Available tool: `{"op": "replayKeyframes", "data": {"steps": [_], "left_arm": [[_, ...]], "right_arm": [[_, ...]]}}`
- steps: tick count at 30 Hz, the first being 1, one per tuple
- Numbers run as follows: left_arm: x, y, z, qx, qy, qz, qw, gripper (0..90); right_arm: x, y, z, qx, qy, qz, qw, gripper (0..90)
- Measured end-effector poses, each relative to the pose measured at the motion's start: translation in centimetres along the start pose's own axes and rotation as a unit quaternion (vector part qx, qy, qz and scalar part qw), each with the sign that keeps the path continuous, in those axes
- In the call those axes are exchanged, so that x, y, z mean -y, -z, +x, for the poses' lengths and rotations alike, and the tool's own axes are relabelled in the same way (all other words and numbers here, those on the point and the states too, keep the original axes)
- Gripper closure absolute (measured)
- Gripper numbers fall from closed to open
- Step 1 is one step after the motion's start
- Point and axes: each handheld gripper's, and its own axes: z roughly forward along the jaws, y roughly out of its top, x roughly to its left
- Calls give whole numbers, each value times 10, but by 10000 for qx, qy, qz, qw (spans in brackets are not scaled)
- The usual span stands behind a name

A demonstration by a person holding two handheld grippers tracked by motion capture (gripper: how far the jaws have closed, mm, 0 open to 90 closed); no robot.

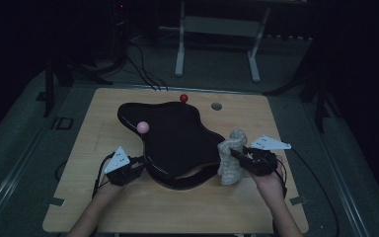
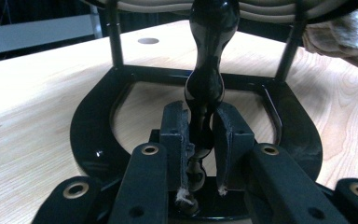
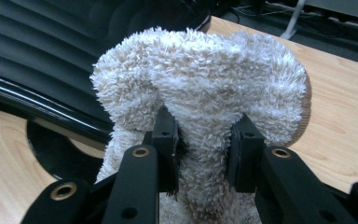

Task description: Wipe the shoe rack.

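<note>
A glossy black, wavy-topped stand on a ring-shaped base (image 1: 175, 143) sits in the middle of the light wooden surface (image 1: 128, 207), with a pink ball (image 1: 142, 127) and a red ball (image 1: 183, 98) on stalks at its far side. The work in hand appears to be wiping this stand with a fluffy off-white cloth (image 1: 231, 158). The cloth rests against the stand's right edge, bunched and standing tall, so I judge the wiping to be at most at an early stage; most of the dark top has no cloth on it.

The left gripper (image 1: 128, 168) comes in low from the near left, its fingers (image 2: 175, 135) clamped on a slim black upright post (image 2: 205, 88) of the stand, apparently steadying it. The right gripper (image 1: 242, 157) reaches in from the near right, pointing leftward toward the stand, and its fingers (image 3: 165, 140) pinch a fold of the cloth firmly in the middle. Both forearms lie near the front edge of the surface, wrists roughly level. A round grommet hole (image 1: 216, 106) lies beyond the stand, well apart from both grippers.
</note>
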Motion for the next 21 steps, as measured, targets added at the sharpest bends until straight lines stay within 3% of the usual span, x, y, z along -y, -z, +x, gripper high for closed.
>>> {"op": "replayKeyframes", "data": {"steps": [7,9,14,21], "left_arm": [[0,1,-5,9,26,13,10000,750],[-2,1,-5,53,101,62,9999,732],[-7,2,-9,34,27,161,9999,663],[-31,18,-7,-123,166,-384,9990,586]], "right_arm": [[-3,-5,-4,65,-8,13,10000,690],[-3,-6,-5,34,-44,-1,10000,690],[0,2,-3,-119,-96,-75,9999,695],[12,19,6,-275,-127,-211,9993,696]]}}
